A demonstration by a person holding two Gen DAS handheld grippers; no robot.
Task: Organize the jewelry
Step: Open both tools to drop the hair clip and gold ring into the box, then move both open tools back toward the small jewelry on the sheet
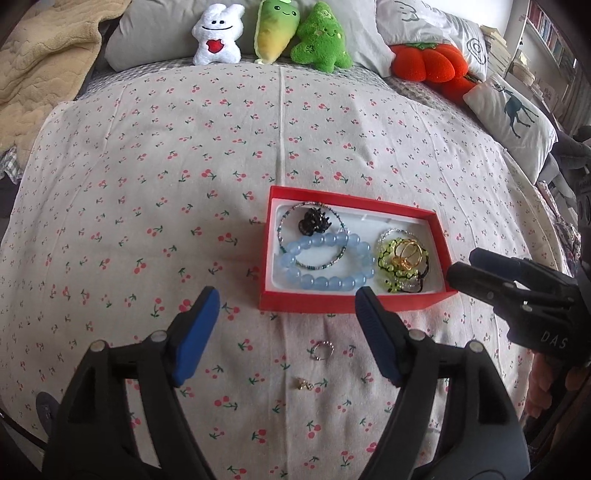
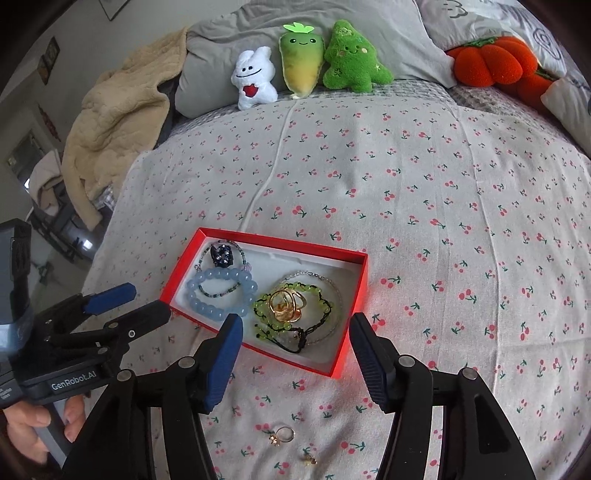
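A red box [image 1: 354, 301] [image 2: 266, 352] with a white lining lies on the cherry-print bedspread. It holds a blue bead bracelet [image 1: 325, 280] [image 2: 207, 306], a thin bead bracelet [image 1: 284, 221], a black hair clip [image 1: 314, 220] [image 2: 221, 254], a green bead bracelet [image 1: 388, 262] [image 2: 317, 299] and gold rings [image 1: 408, 254] [image 2: 288, 306]. A small ring [image 1: 322, 348] [image 2: 283, 435] and a tiny gold piece [image 1: 304, 384] [image 2: 309, 459] lie loose on the cloth in front of the box. My left gripper [image 1: 288, 325] [image 2: 147, 299] is open and empty over the box's near edge. My right gripper [image 2: 295, 350] [image 1: 463, 266] is open and empty at the box's right end.
Three plush toys [image 1: 266, 33] [image 2: 314, 62] lean on grey pillows at the bed's head. An orange plush pumpkin [image 1: 424, 62] [image 2: 487, 62] and a deer-print pillow [image 1: 513, 114] lie at the right. A beige blanket [image 1: 44, 59] [image 2: 114, 118] is heaped at the left.
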